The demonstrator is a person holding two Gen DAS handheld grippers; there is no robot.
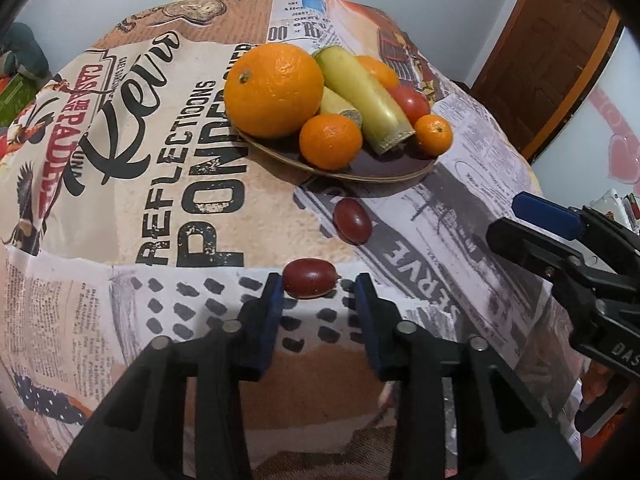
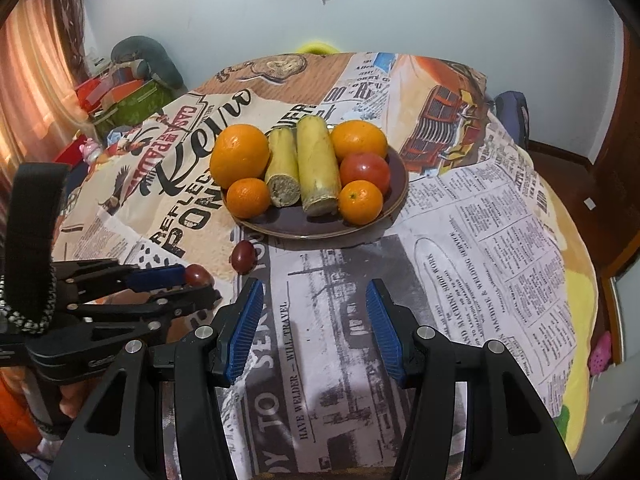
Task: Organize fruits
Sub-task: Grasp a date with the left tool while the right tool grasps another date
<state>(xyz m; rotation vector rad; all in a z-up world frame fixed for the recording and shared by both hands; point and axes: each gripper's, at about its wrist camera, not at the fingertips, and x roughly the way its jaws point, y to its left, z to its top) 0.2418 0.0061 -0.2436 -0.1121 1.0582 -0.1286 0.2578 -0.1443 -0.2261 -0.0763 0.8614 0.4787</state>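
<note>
Two dark red grapes lie on the printed tablecloth in front of a brown plate (image 1: 360, 176). The nearer grape (image 1: 310, 278) sits between the tips of my left gripper (image 1: 318, 292). It touches the left pad, and a gap shows at the right pad. The second grape (image 1: 353, 221) lies free closer to the plate. On the plate are a large orange (image 1: 274, 90), two yellow-green banana pieces (image 1: 364, 96), a tomato (image 1: 410, 102) and small oranges (image 1: 330, 142). My right gripper (image 2: 316, 292) hovers open over the cloth, with nothing between its fingers.
The round table's cloth (image 2: 480, 240) drops off at the right and near edges. Boxes and a grey cushion (image 2: 140, 64) stand beyond the far left edge. A brown door (image 1: 552, 52) is at the right. My left gripper (image 2: 202, 286) is close to the left of the right one.
</note>
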